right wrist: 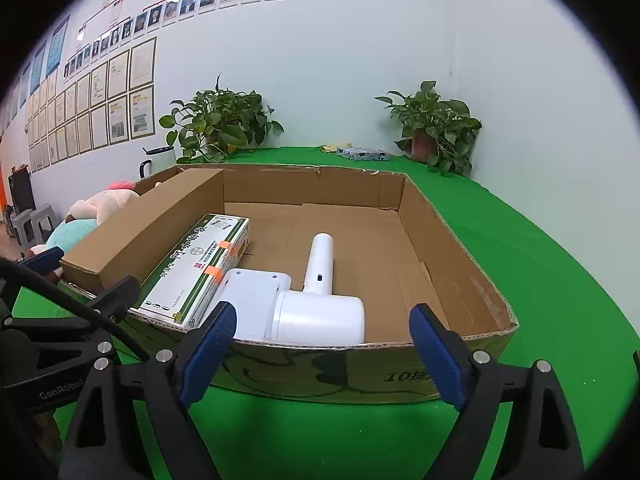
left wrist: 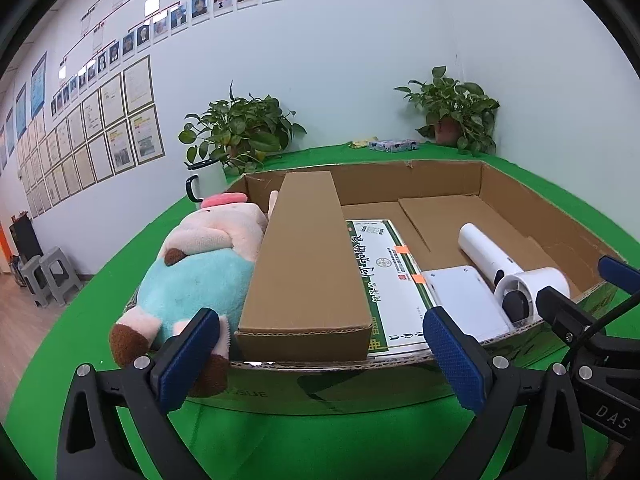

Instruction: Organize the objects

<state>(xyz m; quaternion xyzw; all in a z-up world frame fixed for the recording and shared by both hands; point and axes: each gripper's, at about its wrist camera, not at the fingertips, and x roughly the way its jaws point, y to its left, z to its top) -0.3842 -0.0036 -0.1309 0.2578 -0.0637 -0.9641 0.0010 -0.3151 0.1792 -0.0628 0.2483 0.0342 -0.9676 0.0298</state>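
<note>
Long carton (left wrist: 306, 264) hides much of plush toy (left wrist: 200, 276).

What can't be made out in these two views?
- Plush toy: its far side is hidden by the long brown box in the left view; mostly hidden by it in the right view.
- White flat device: part covered by the hair dryer, type unclear.
- Print on the white box: too small to read.
- Mug: partly behind the tray wall.
</note>
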